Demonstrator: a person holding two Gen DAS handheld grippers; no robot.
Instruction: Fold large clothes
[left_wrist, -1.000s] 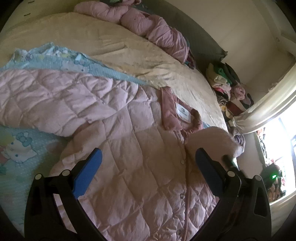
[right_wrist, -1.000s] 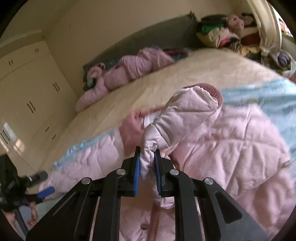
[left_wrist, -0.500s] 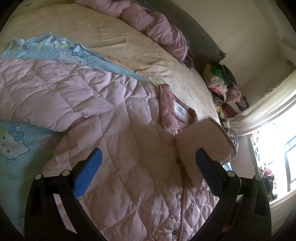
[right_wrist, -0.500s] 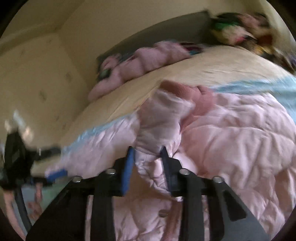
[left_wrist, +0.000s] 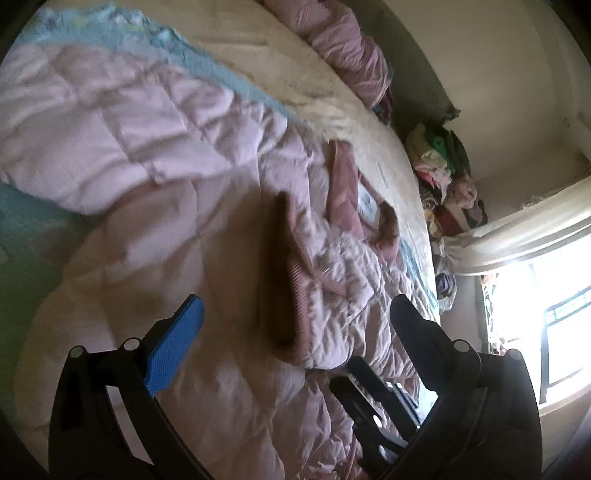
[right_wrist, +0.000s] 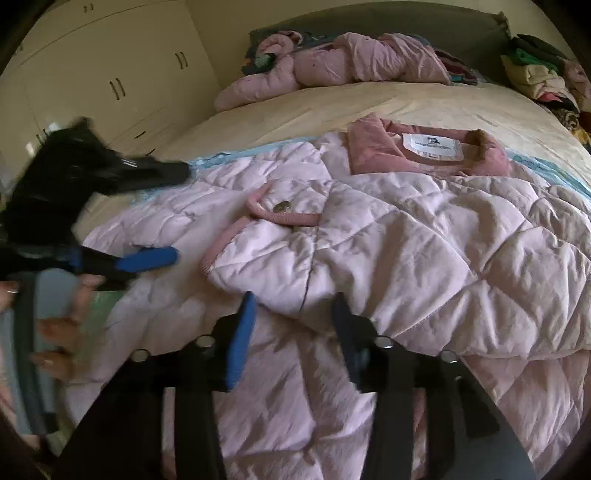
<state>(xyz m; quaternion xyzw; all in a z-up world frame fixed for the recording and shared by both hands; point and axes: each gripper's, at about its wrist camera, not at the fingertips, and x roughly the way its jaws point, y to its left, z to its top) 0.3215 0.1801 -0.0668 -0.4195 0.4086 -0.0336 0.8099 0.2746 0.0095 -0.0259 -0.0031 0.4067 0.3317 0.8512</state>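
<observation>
Spread flat on the cream-sheeted bed (right_wrist: 424, 107): a pale pink quilted puffer jacket (right_wrist: 424, 258), collar at 12 o'clock in the right wrist view, right sleeve (right_wrist: 280, 254) laid across the chest with its ribbed cuff toward 10 o'clock. Both right gripper (right_wrist: 291, 332) and left gripper (left_wrist: 295, 332) with jaws wide apart, holding nothing. Best next: press the folded sleeve flat, then, probably (left side blurred), pinch the other sleeve at 9 o'clock near its cuff and draw it across just as squarely.
</observation>
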